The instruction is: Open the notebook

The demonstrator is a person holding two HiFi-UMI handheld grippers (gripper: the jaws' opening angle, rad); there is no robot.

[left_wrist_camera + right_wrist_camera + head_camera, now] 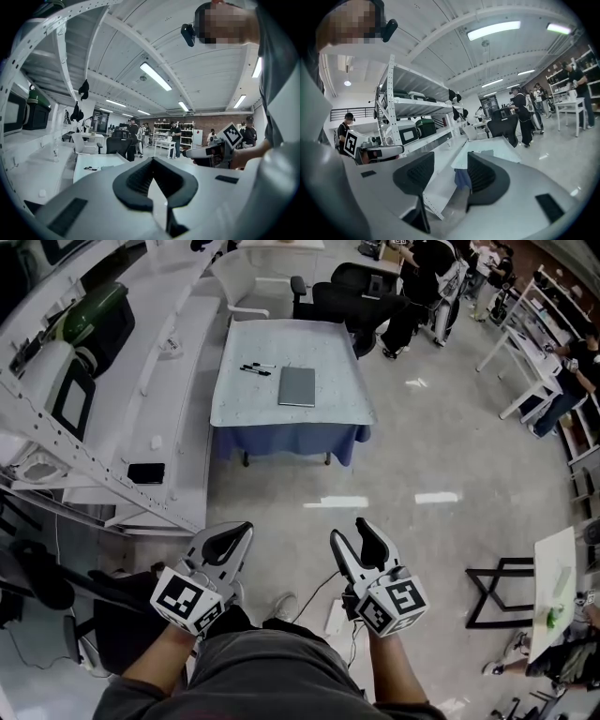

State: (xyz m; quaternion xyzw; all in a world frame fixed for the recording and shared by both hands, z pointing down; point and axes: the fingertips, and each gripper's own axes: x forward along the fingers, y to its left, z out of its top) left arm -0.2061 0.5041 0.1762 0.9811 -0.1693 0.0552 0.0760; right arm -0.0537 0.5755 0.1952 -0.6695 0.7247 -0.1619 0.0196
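The flat grey notebook (297, 386) is judged light and thin; its cover edge is best pinched. The left claw (230, 536) is seen closed, the right claw (354, 538) wide, and both are empty.

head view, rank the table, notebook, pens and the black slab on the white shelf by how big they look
1. table
2. notebook
3. black slab
4. pens, about as long as the slab but far thinner
The slab sits nearer the camera, so its place is less sure.

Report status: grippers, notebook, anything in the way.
Left gripper shut, right gripper open, both empty. Notebook closed on table ahead. Pens beside it, apart.
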